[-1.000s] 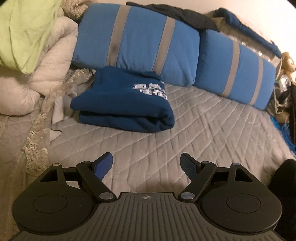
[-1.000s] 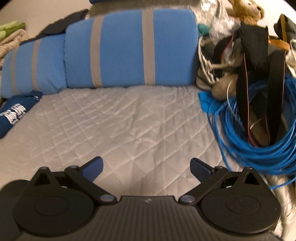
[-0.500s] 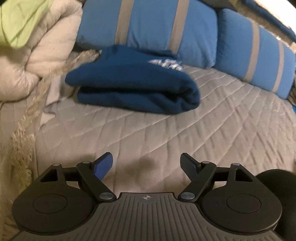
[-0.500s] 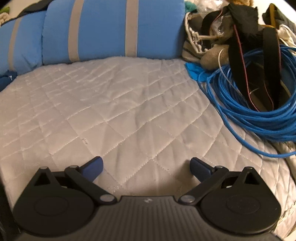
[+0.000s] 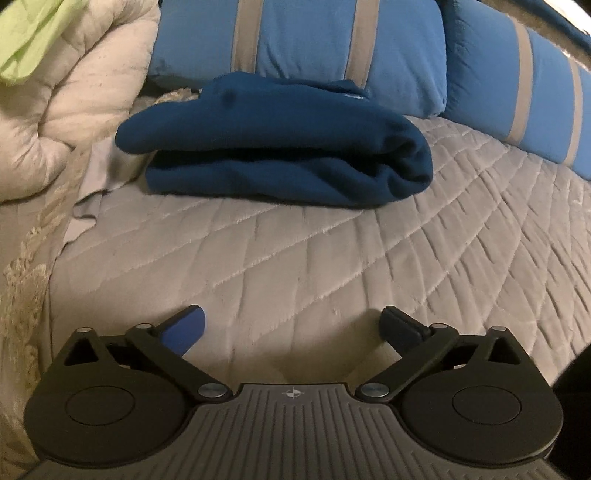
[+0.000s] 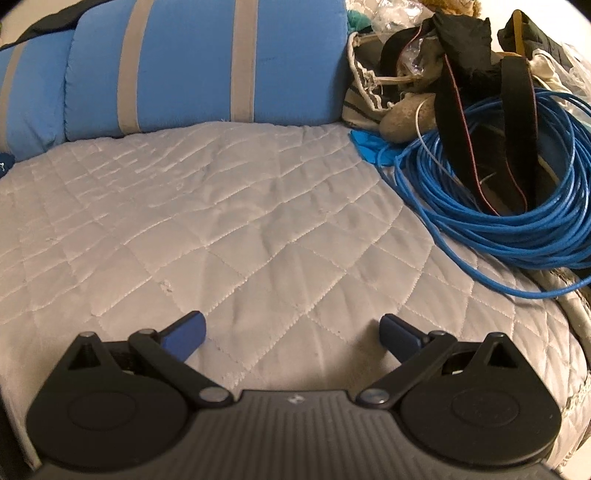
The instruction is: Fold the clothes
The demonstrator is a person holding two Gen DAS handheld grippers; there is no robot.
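A folded navy blue garment (image 5: 280,147) lies on the grey quilted bed cover (image 5: 332,258), in front of the blue pillows. My left gripper (image 5: 293,325) hovers low over the cover, a short way in front of the garment; its jaws are opening wide and nothing is between them. My right gripper (image 6: 291,330) stands open over bare quilt (image 6: 221,221), nothing between its fingers. Only a sliver of the navy garment (image 6: 4,162) shows at the far left edge of the right wrist view.
Two blue pillows with grey stripes (image 5: 332,40) (image 6: 192,62) line the back. A cream duvet (image 5: 66,110) and a green cloth (image 5: 29,33) pile up at the left. A coil of blue cable (image 6: 498,206), black straps (image 6: 454,110) and clutter crowd the right.
Both grippers have sunk closer to the bed cover, so the garment looks larger and nearer. The left gripper's fingers stand wider apart than before.
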